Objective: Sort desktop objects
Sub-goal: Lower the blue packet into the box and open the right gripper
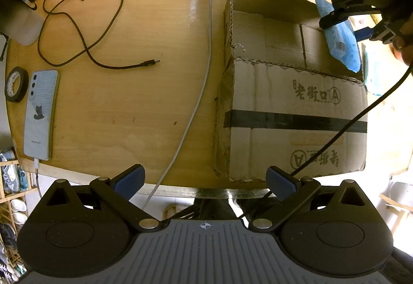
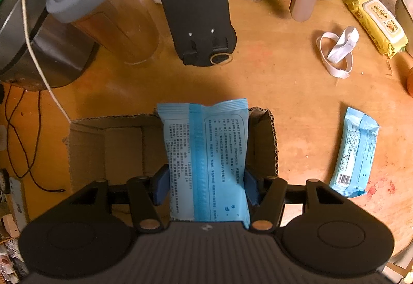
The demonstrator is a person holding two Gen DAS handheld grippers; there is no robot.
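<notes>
Wooden table (image 2: 271, 82); right tool (image 2: 206, 186) grips blue packet (image 2: 206, 155) lengthwise, pointing forward.

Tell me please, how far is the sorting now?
Nothing looks done: the cardboard box shows nothing inside where visible. In hand: the right gripper holds a blue packet over the box, jaws shut on it. Left: a second blue packet lies on the table. The left gripper is open, holding nothing.

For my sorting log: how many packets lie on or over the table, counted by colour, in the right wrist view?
Blue packets: 2, one held in the right tool over the cardboard box, one on the table.
Yellow packets: 1.
Total: 3.
</notes>
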